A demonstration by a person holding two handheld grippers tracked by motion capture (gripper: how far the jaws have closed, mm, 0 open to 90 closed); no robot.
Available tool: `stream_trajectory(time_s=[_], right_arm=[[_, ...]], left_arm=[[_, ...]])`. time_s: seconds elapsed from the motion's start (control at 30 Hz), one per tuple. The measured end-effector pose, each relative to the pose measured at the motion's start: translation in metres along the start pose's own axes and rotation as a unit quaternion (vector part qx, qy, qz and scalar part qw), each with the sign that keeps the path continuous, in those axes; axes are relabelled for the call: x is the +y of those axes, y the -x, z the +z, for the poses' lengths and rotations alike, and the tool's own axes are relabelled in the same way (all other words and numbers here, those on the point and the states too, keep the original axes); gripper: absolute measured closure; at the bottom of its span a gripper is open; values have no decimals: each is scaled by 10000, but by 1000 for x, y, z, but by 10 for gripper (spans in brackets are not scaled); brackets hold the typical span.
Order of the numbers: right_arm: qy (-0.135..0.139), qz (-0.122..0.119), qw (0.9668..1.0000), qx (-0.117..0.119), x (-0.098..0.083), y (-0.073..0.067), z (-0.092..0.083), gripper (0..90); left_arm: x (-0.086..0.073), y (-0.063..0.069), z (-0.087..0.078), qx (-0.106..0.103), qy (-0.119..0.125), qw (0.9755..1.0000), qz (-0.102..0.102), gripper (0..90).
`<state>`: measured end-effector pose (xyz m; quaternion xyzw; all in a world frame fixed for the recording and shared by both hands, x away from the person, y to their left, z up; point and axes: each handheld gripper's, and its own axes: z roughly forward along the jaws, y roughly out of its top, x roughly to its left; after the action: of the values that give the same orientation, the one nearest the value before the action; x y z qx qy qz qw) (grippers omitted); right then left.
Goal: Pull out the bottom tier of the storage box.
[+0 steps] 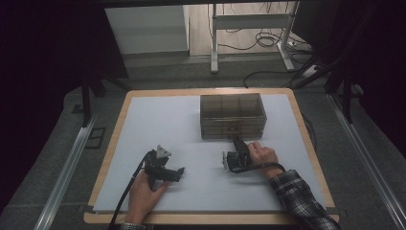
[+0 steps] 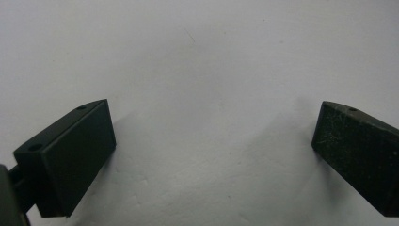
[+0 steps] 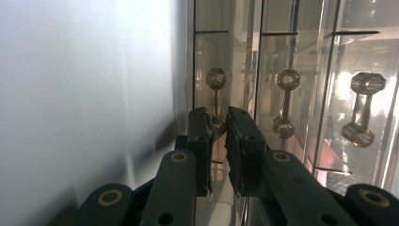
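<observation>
— While both my forearms come in from the near edge, what do you make of the table [image 1: 143, 120]?

— A wooden top with a pale sheet over nearly all of it. Towards the far side, a little right of centre, stands a smoky clear drawer box [image 1: 233, 115], divided on top into compartments, its drawer fronts facing me.

— And my right arm?

— The plaid sleeve [image 1: 299, 196] runs in from the lower right corner, angled up and left. My right hand [image 1: 262, 154] is wrapped round the right gripper [image 1: 236, 142], which is rolled onto its side, its nose pointing at the lower front of the box, right up against it.

— What have its jaws got?

— In the right gripper view they stand nearly together, a narrow slit between them, either side of the dumbbell-shaped handle [image 3: 217, 101] of one drawer. That handle sits in the slit with its near knob at the fingers [image 3: 200, 136]. Whether the pads actually press it I cannot tell. Two more handles [image 3: 285, 101] of the same shape show on the neighbouring drawer fronts.

— And the left?

— My left hand [image 1: 143, 191] lies low on the sheet near the front edge, well apart from the box, palm round the body of the left gripper [image 1: 181, 170], which points right, roughly towards the other hand. Its cable [image 1: 125, 191] trails back off the near edge.

— Its jaws?

— Spread wide. In the left gripper view the two black fingers [image 2: 70, 155] sit at opposite sides, bare pale sheet between them, holding nothing.
</observation>
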<state>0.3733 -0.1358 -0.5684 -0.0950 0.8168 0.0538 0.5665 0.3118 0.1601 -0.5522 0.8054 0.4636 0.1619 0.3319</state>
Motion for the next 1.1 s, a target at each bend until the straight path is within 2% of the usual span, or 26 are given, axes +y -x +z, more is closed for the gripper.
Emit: stream_trajectory(time_s=[0.13, 0.17, 0.23, 0.37, 0.4, 0.63, 0.7, 0.8, 0.9, 0.93, 1.0, 1.03, 1.07, 1.1], right_arm=[[31, 48, 10000, 56, -1, -1, -5, 798], [17, 39, 9998, -187, -1, -3, -9, 798], [12, 32, 9999, -138, -1, -2, -11, 797], [54, 99, 9996, -251, -1, -5, -16, 796], [50, 105, 9999, -97, -1, -4, -18, 796], [55, 79, 9999, -107, -2, -7, -27, 791], [68, 126, 9999, -30, -2, -6, -27, 783], [121, 180, 9998, 20, -2, -4, -27, 721], [110, 237, 9997, 31, -2, 0, -30, 713], [135, 268, 9995, 134, -3, 1, -30, 712], [118, 308, 9993, 148, -4, 3, -31, 707], [216, 384, 9989, 183, -5, 4, -30, 701], [208, 434, 9983, 337, -6, 6, -31, 699], [214, 498, 9978, 387, -7, 8, -32, 693]], left_arm=[[0, 0, 0, 1, -1, 10000, 6, 0], [0, 0, 0, 1, 1, 10000, -1, 0], [0, 0, 0, -2, 18, 10000, -19, 0], [0, 0, 0, 2, 25, 10000, -24, 0], [0, 0, 0, 2, 31, 10000, -25, 0], [0, 0, 0, 1, 28, 10000, -25, 0], [0, 0, 0, 1, 26, 10000, -23, 0], [0, 0, 0, 1, 25, 10000, -21, 0], [0, 0, 0, 3, 28, 10000, -21, 0], [0, 0, 0, 2, 27, 10000, -22, 0], [0, 0, 0, 1, 33, 10000, -23, 0], [0, 0, 0, 2, 26, 10000, -21, 0], [0, 0, 0, 2, 26, 10000, -23, 0], [0, 0, 0, 2, 25, 10000, -22, 0]])
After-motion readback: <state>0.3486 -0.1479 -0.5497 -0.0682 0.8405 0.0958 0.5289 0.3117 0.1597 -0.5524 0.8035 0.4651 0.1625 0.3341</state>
